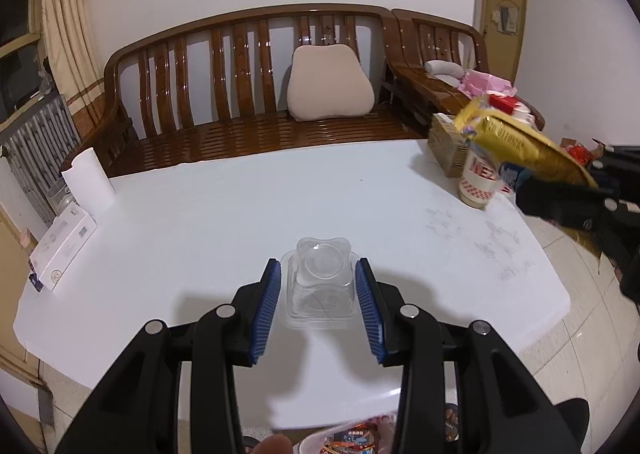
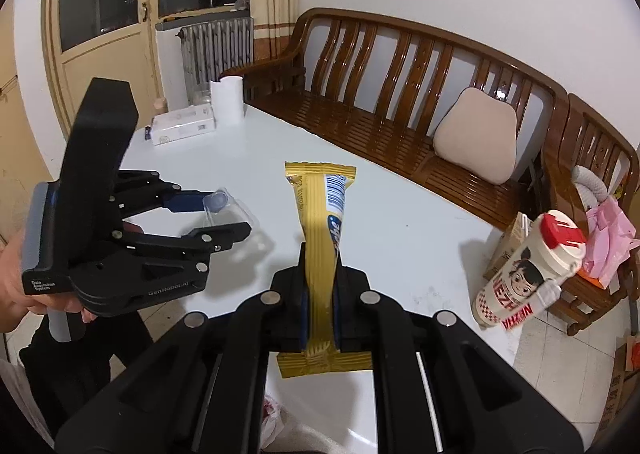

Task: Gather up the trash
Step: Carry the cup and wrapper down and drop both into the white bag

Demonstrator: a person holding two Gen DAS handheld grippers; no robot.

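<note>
White counter (image 1: 200, 214) below: our left tongs (image 1: 318, 302) clamp flimsy clear plastic cup (image 1: 319, 286) by sidewalls; right tongs (image 2: 320, 306) pinch light, crinkly gold wrapper (image 2: 320, 222) mid-length.

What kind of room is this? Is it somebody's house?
Most likely a living room in a home: a wooden slatted bench with a cushion, a white table, and a radiator beside curtains.

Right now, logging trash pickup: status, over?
Left tongs shut on clear plastic cup. Right tongs shut on gold wrapper. Both lifted off table. Nothing blocking.
</note>
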